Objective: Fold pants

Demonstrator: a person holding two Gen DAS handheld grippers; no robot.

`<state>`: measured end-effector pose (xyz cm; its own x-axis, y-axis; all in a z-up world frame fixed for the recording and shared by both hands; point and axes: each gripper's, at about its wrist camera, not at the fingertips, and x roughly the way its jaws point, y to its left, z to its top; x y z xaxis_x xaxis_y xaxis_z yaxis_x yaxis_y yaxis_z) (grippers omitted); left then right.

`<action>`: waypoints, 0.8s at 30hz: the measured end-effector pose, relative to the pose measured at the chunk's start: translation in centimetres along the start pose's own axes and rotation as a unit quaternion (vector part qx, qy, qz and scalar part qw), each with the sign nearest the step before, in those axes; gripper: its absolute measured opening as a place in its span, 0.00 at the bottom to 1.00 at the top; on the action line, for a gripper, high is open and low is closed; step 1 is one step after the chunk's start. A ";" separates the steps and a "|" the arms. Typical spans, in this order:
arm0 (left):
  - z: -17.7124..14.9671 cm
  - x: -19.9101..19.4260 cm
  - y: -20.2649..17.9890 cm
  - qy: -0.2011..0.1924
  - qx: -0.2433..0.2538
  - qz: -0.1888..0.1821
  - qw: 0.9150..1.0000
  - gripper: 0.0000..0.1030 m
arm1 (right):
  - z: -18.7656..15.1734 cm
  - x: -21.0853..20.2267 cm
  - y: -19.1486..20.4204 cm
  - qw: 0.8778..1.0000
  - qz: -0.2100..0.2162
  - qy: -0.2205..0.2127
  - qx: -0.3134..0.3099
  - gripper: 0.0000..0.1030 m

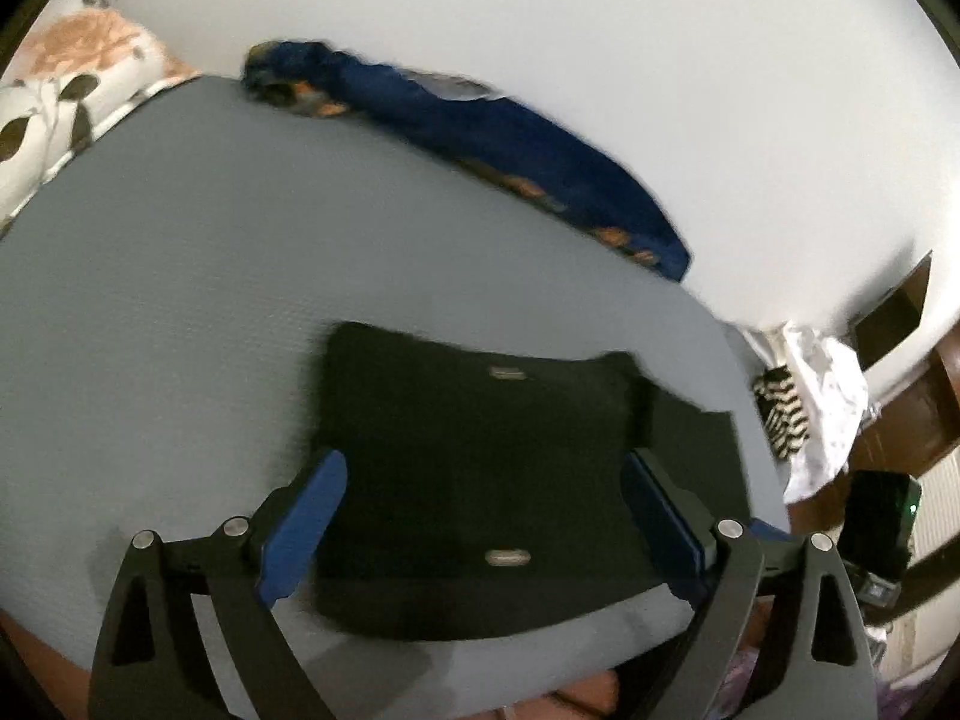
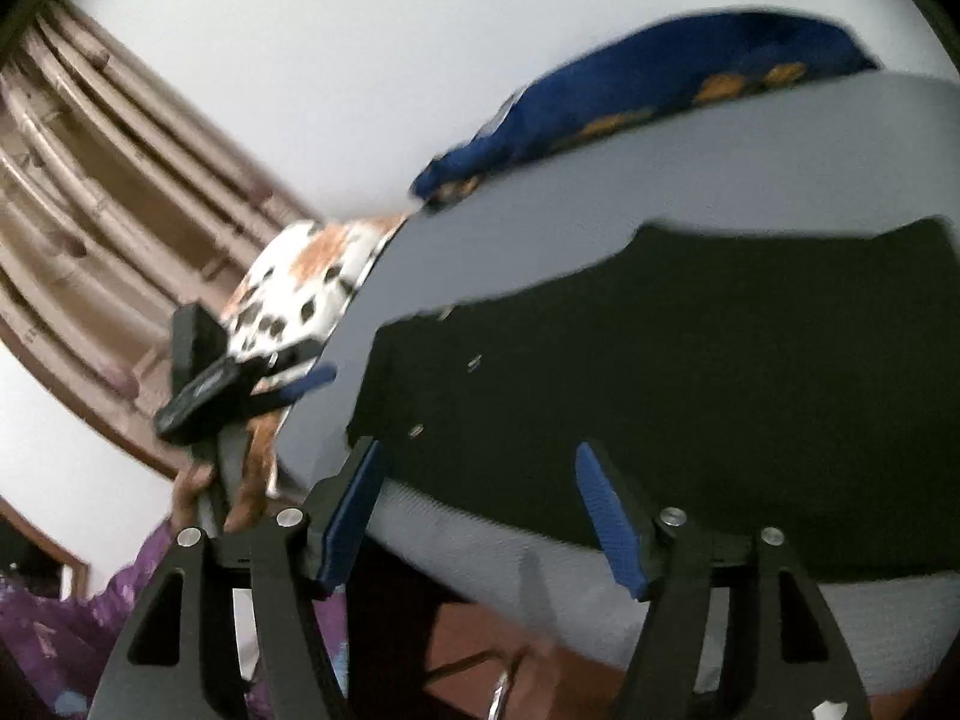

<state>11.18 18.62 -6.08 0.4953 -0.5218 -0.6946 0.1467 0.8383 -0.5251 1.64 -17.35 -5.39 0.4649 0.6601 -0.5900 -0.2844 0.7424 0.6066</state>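
Standing wide apart and empty, the blue-padded jaws of the left gripper (image 1: 483,516) are framing the folded black fabric pants (image 1: 480,480) without pressing on them. The right gripper (image 2: 480,516) is likewise hanging with its jaws parted and nothing between them, near the front edge of the grey textured mattress (image 1: 180,300). The pants are lying flat on that mattress close to its front edge. Farther back, a crumpled blue cloth with orange print (image 1: 480,138) is lying along the far edge, against the white wall (image 1: 600,30).
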 end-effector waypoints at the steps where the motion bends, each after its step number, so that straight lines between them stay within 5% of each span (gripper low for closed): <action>1: 0.4 0.7 1.9 0.032 -0.015 -0.018 0.999 0.90 | -0.2 1.3 0.7 1.000 -0.004 0.014 -0.004 0.63; 2: 0.7 1.6 3.7 0.067 -0.033 -0.058 0.995 0.90 | -0.5 2.2 1.0 1.000 -0.005 0.023 -0.005 0.63; 4: 1.0 2.7 5.5 0.086 -0.040 -0.057 0.994 0.90 | -0.9 3.7 1.5 0.999 -0.003 0.040 0.000 0.63; 10: 0.9 8.3 4.1 0.179 0.092 -0.093 0.975 0.90 | -1.2 5.3 1.5 0.998 -0.016 0.054 0.016 0.63; 12: 1.6 9.4 3.7 0.163 0.128 -0.101 0.973 0.90 | -1.2 5.6 1.1 0.998 -0.019 0.056 0.033 0.63; 15: 3.1 10.5 4.9 0.160 0.063 -0.137 0.976 0.90 | -1.1 5.5 0.3 0.997 -0.018 0.050 0.064 0.64; 17: 3.5 11.4 4.7 0.179 0.062 -0.128 0.974 0.90 | -1.0 5.3 -0.3 0.995 -0.011 0.042 0.088 0.68; 18: 3.5 11.7 4.2 0.185 0.085 -0.114 0.972 0.84 | -1.0 5.3 -0.6 0.994 -0.006 0.038 0.100 0.69; 20: 3.1 12.5 3.4 0.190 0.111 -0.084 0.972 0.43 | -1.0 5.5 -1.0 0.992 0.004 0.033 0.119 0.70; 21: 2.7 13.0 3.3 0.199 0.109 -0.080 0.971 0.34 | -1.0 5.6 -1.1 0.992 0.005 0.033 0.125 0.70; 24: 2.1 13.3 3.0 0.184 0.110 -0.070 0.974 0.31 | -0.8 6.0 -0.9 0.992 0.005 0.033 0.125 0.70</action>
<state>19.99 14.50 -15.84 0.1218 -0.6207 -0.7745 0.3910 0.7472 -0.5374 4.02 -14.01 -9.92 0.4056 0.6789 -0.6121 -0.0679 0.6902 0.7204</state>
